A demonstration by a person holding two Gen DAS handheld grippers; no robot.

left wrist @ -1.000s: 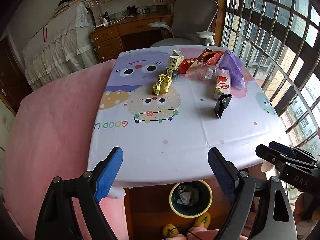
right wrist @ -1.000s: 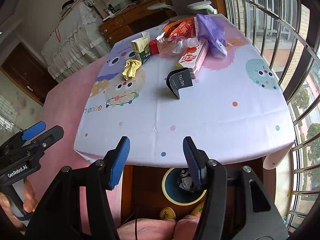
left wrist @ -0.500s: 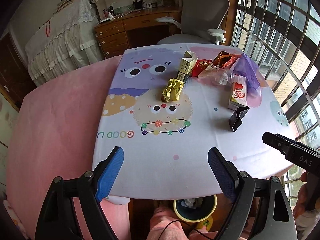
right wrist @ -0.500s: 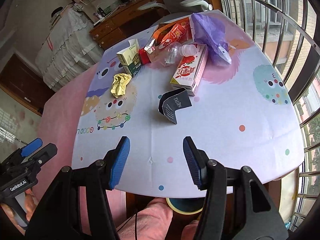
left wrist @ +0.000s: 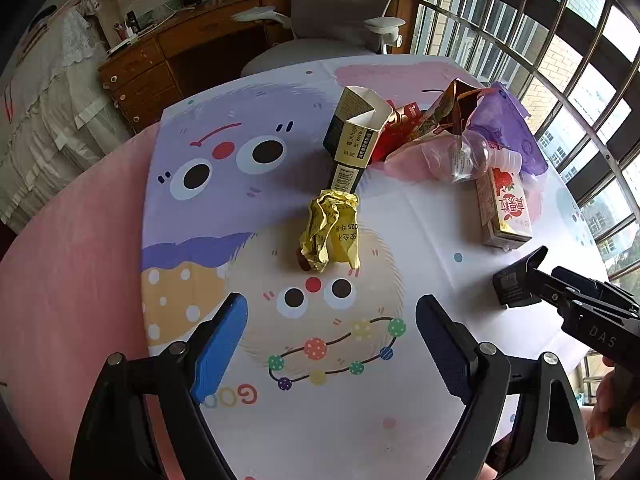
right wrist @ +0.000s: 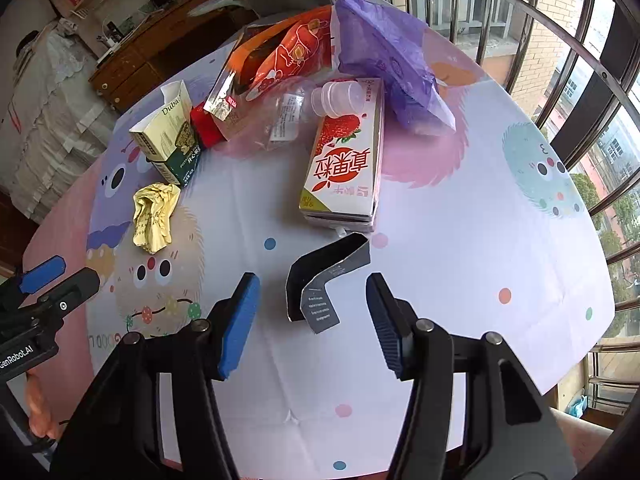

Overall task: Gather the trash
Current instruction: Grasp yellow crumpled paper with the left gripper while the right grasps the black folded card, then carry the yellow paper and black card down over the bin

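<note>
My right tongs (right wrist: 312, 312) hang wide open, empty, around the black box (right wrist: 320, 280) on the table (right wrist: 460, 240); next I close. Left tongs (left wrist: 332, 344), open and empty, face the yellow wrapper (left wrist: 332, 232).

Trash is scattered over the cartoon-print table (right wrist: 460, 208). In the right wrist view a bent dark cardboard sleeve (right wrist: 326, 280) sits dead centre, standing on its edges. At 12 o'clock from it a strawberry drink carton (right wrist: 344, 164) lies flat. A crumpled yellow wrapper (right wrist: 154, 216) sits at 10 o'clock, with an opened green-and-cream box (right wrist: 172, 136) just past it. Further back: a clear plastic bottle (right wrist: 304, 108) on its side, an orange snack bag (right wrist: 280, 56) and a purple plastic bag (right wrist: 388, 64), all bunched up touching.
</note>
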